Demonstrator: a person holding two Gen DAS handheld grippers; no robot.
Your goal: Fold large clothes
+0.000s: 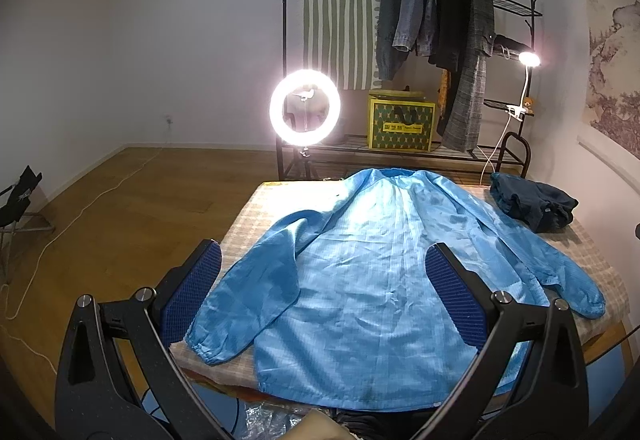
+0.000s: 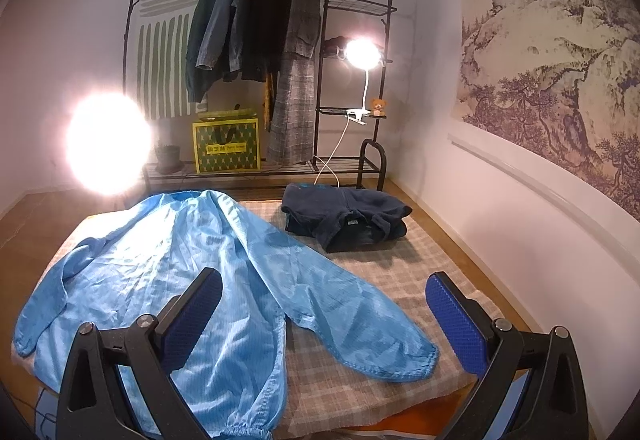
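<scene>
A large light-blue jacket (image 1: 372, 272) lies spread flat on the checked table (image 1: 256, 216), collar at the far end, hem toward me, both sleeves out to the sides. It also shows in the right wrist view (image 2: 168, 272), with its right sleeve (image 2: 340, 300) running to the near right. My left gripper (image 1: 324, 296) is open and empty, held above the near hem. My right gripper (image 2: 324, 324) is open and empty, above the right sleeve and the jacket's near right side.
A folded dark-blue garment (image 2: 346, 218) sits at the table's far right corner. Behind the table stand a ring light (image 1: 305, 110), a clothes rack with hanging coats (image 1: 436, 8), a yellow box (image 1: 401, 124) and a clip lamp (image 2: 362, 54). A wall runs along the right.
</scene>
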